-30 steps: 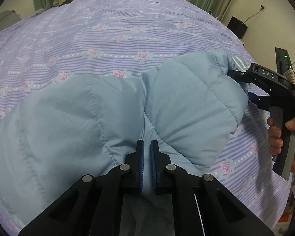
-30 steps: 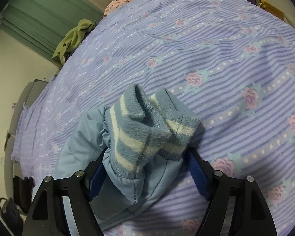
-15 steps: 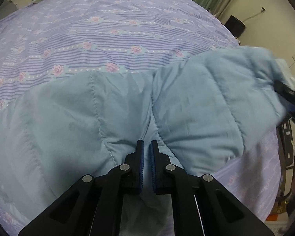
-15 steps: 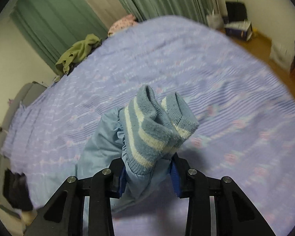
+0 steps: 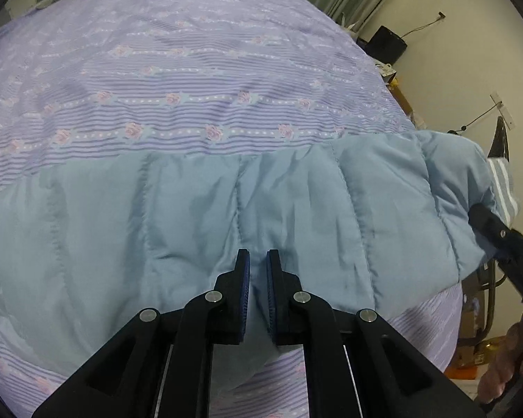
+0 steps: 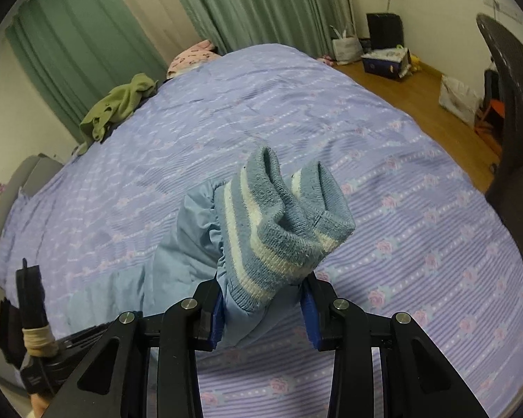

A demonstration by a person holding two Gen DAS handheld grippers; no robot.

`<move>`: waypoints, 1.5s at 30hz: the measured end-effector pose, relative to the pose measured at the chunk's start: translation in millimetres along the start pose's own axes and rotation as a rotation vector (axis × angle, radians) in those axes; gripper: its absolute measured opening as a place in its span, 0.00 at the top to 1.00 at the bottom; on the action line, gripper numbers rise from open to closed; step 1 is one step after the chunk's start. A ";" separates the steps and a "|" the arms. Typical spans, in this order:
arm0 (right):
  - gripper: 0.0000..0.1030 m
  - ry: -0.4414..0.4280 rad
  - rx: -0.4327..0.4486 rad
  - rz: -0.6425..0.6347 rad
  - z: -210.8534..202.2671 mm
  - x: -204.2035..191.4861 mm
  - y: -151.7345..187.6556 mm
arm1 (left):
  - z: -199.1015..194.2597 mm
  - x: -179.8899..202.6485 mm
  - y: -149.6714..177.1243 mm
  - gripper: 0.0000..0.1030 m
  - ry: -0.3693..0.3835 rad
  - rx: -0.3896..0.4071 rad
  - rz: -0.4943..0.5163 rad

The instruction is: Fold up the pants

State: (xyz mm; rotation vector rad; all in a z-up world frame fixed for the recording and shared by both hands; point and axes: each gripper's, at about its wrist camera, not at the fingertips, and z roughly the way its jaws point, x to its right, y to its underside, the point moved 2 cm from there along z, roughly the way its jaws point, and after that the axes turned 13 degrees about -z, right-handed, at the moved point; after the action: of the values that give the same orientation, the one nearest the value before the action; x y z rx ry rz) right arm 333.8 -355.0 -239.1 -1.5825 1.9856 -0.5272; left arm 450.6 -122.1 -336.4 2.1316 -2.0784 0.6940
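Light blue quilted pants [image 5: 226, 216] lie stretched across the purple flowered bed [image 5: 191, 69]. My left gripper [image 5: 258, 261] is shut on the near edge of the pants, its jaws almost closed with blue fabric between them. My right gripper [image 6: 261, 303] is shut on the leg ends, with the two striped knit cuffs [image 6: 282, 223] sticking up between its fingers, lifted above the bed. The rest of the pants [image 6: 129, 285] trails to the left. The right gripper also shows in the left wrist view [image 5: 498, 237] at the far right.
A green garment [image 6: 118, 104] and a pink one [image 6: 191, 55] lie at the far end of the bed, by green curtains [image 6: 254, 3]. Boxes and bags [image 6: 383, 59] stand on the wooden floor at the right. A dark chair [image 6: 516, 104] is at the right edge.
My right gripper has closed on the cuffs, lifted them and pulled them to the right. The bunched leg has been drawn out straight across the bed. The left gripper keeps its hold.
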 end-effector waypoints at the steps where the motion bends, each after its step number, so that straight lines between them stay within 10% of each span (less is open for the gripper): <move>1: 0.64 -0.003 -0.002 0.007 0.1 0.9 1.2 | 5.0 -0.6 -1.8 0.91 -0.006 -0.008 -0.006; 12: 0.64 0.003 -0.002 -0.035 -3.7 -20.6 7.6 | 44.3 -0.5 -17.9 0.92 -0.045 -0.143 -0.067; 16: 0.64 0.018 0.018 -0.047 -18.6 -30.3 -3.1 | -23.8 -2.1 -20.0 0.57 0.000 -0.009 -0.068; 20: 0.64 0.040 0.023 -0.089 -30.7 -54.9 -12.9 | -94.5 -18.2 -13.3 0.53 -0.090 0.115 -0.026; 33: 0.64 -0.007 0.076 -0.446 -48.1 -239.0 -17.9 | -182.9 -133.7 4.0 0.49 -0.126 0.231 -0.153; 45: 0.64 -0.012 -0.063 -0.749 25.9 -366.7 45.1 | -200.3 -248.2 42.5 0.49 -0.194 0.231 -0.337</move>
State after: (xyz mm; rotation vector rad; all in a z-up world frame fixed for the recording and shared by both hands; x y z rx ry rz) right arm 375.7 12.7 -224.5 -2.3507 1.3528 -0.7258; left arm 364.2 178.5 -260.8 2.6876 -1.7181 0.7369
